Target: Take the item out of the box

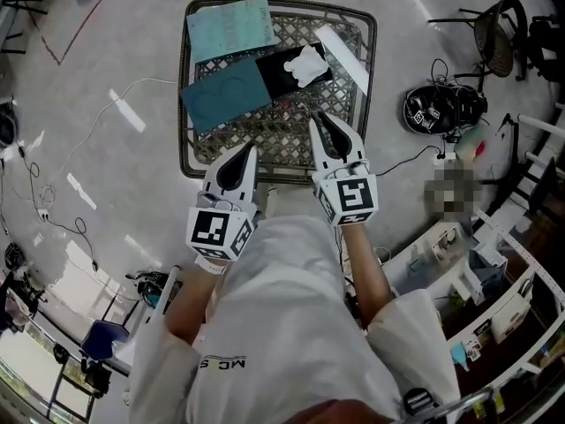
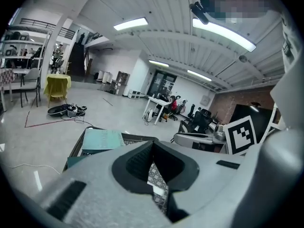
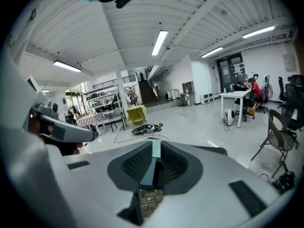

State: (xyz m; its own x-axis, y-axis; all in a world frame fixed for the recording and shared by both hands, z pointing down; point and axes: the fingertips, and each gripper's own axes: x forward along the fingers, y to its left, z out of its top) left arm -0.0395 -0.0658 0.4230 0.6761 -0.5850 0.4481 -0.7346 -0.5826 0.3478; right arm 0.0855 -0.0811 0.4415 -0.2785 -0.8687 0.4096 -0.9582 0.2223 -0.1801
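A wire-mesh box (image 1: pixel 364 78) stands on the floor ahead of me. In it lie a pale teal sheet (image 1: pixel 231 26), a darker teal flat box (image 1: pixel 225 100), a black flat item (image 1: pixel 282 71) with a white crumpled piece (image 1: pixel 307 64) on it, and a white strip (image 1: pixel 344 56). My left gripper (image 1: pixel 251 150) hovers over the box's near rim, jaws together and holding nothing. Over the mesh just short of the black item, my right gripper (image 1: pixel 313 118) is also shut and holds nothing. The left gripper view shows the jaws (image 2: pixel 152 144) meeting over mesh; the right gripper view shows jaws (image 3: pixel 156 145) with a thin teal sliver beyond.
A black helmet (image 1: pixel 437 109) lies on the floor right of the box, with cables and a power strip (image 1: pixel 441 155) near it. A chair (image 1: pixel 494 29) stands at the far right, shelving (image 1: pixel 494 299) at the lower right. White cables (image 1: pixel 97 126) run left of the box.
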